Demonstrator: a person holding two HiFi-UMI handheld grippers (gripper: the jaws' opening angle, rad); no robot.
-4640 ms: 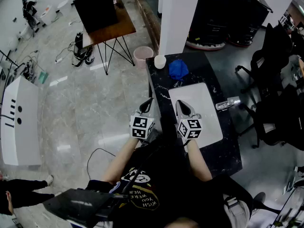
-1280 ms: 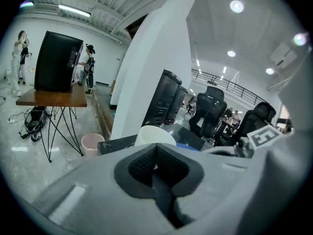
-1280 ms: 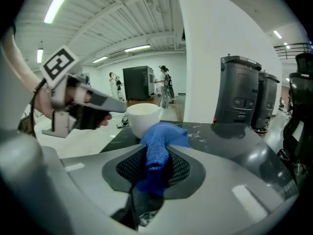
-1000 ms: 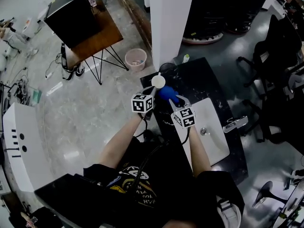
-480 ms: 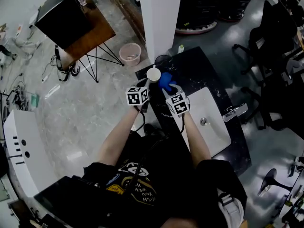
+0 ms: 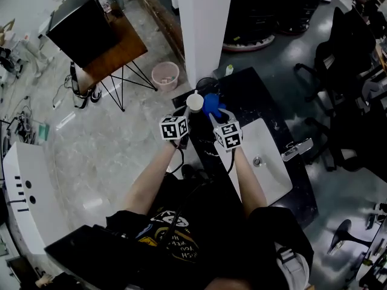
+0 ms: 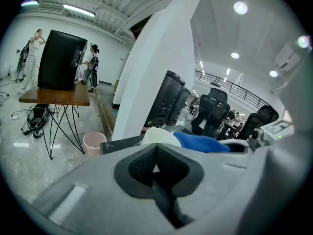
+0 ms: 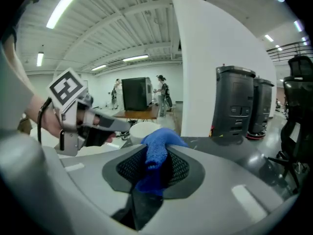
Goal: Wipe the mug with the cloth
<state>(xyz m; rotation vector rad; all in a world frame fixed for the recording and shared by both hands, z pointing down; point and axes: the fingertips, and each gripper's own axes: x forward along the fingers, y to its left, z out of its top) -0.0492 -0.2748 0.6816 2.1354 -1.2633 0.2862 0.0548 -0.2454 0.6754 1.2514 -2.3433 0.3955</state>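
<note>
A white mug (image 6: pixel 195 101) is at the far left corner of the black counter (image 6: pixel 254 92). My left gripper (image 6: pixel 186 115) reaches it from the near side and is shut on it; a sliver of white shows between its pads (image 7: pixel 155 168). The mug's body (image 7: pixel 159 136) rises just beyond those jaws. My right gripper (image 6: pixel 216 115) is shut on the blue cloth (image 6: pixel 211 104), which bunches up between its pads (image 8: pixel 155 155) and lies against the mug's (image 8: pixel 142 129) right side. In the right gripper view the left gripper (image 8: pixel 110 126) comes in from the left.
A white sink basin (image 6: pixel 272 162) with a faucet (image 6: pixel 296 148) is set in the counter to the right. A white pillar (image 6: pixel 205 23) rises just behind the mug. A small bottle (image 6: pixel 229 70) stands at the counter's back; a pink bin (image 6: pixel 164 74) sits on the floor at the left.
Since the earliest frame both grippers have gone from the near end of the sink to the counter's far corner, and the cloth is now in the right jaws. Over the last second little has shifted.
</note>
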